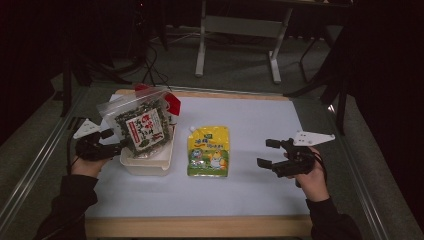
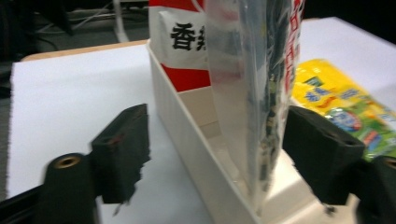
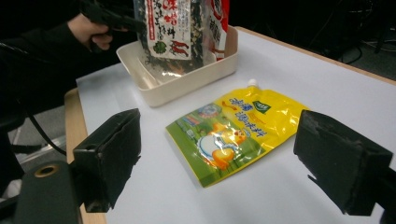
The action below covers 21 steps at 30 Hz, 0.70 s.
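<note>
The left gripper (image 1: 114, 145) sat at the near left corner of the shallow cream plastic tray (image 1: 150, 165), its jaws spread wide on either side of the clear plastic bag of dark green seaweed flakes with a red-and-white label (image 1: 142, 127) — in the left gripper view the bag (image 2: 252, 93) and the tray's near wall (image 2: 187, 140) passed between the two black pads, neither of which pressed on the bag. The bag stood upright in the tray, leaning against a red-and-white packet (image 1: 172, 102) standing behind it at the tray's far end. The tray rested on the left part of the white sheet covering the surface (image 1: 260, 125). Just right of the tray, apart from it, a yellow spouted pouch with a green cartoon print (image 1: 208, 150) lay flat. The right gripper (image 1: 272, 157) hovered well to the right of that pouch — its jaws stood wide open with nothing between them, pointed toward the pouch (image 3: 233, 133).
</note>
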### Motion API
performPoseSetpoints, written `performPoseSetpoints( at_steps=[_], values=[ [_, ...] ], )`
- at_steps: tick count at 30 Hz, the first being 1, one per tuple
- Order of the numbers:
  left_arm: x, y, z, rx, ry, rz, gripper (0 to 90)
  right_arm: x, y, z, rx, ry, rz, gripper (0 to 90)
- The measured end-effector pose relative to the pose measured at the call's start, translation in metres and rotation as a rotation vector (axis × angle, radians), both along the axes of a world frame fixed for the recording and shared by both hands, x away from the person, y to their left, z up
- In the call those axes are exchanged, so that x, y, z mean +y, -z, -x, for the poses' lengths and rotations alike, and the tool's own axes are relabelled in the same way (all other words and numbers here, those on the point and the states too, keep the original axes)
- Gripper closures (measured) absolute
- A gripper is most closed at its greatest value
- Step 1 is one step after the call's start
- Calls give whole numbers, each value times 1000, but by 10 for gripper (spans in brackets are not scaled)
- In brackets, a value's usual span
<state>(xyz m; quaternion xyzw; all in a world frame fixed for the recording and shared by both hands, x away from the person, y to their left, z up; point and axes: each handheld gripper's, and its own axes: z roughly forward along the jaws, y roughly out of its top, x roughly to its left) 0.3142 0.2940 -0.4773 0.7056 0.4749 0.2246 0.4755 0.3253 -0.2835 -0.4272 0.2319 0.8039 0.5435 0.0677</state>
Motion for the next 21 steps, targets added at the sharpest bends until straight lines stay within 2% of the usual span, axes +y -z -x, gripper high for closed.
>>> performPoseSetpoints(
  at_steps=[2, 3, 4, 5, 7, 9, 12, 13, 15, 17, 18, 21],
  values=[
    [-1, -1, 6, -4, -10, -24, 104, 1, 1, 0, -10, -4, 16, 148],
    [-2, -2, 8, -4, -12, -21, 54, 1, 2, -1, -15, 4, 16, 148],
    [-3, -3, 15, -6, -8, -14, 32, 1, 2, -1, -12, 2, 14, 148],
    [-3, -3, 15, -6, -8, -14, 26, 1, 2, -1, -12, 2, 14, 148],
    [-6, -5, 24, -20, 1, -4, 26, 2, 3, -1, -16, 6, 14, 146],
    [-12, -6, 35, -39, 23, 14, 24, 3, 5, -2, -12, 24, 37, 138],
    [-18, -6, 43, -50, 31, 1, 18, 4, 7, -2, -12, 29, 43, 137],
    [-23, -7, 50, -66, 26, 8, 17, 5, 7, -2, -9, 32, 40, 137],
    [-27, -7, 57, -67, 45, 23, 17, 6, 8, -3, 9, 34, 40, 134],
    [-33, -7, 63, -70, 59, 31, 18, 8, 10, -3, 9, 52, 49, 129],
    [-37, -7, 67, -63, 82, 44, 18, 9, 11, -3, 8, 59, 48, 134],
    [-41, -7, 70, -67, 96, 43, 18, 9, 11, -4, 10, 55, 41, 133]
  ],
)
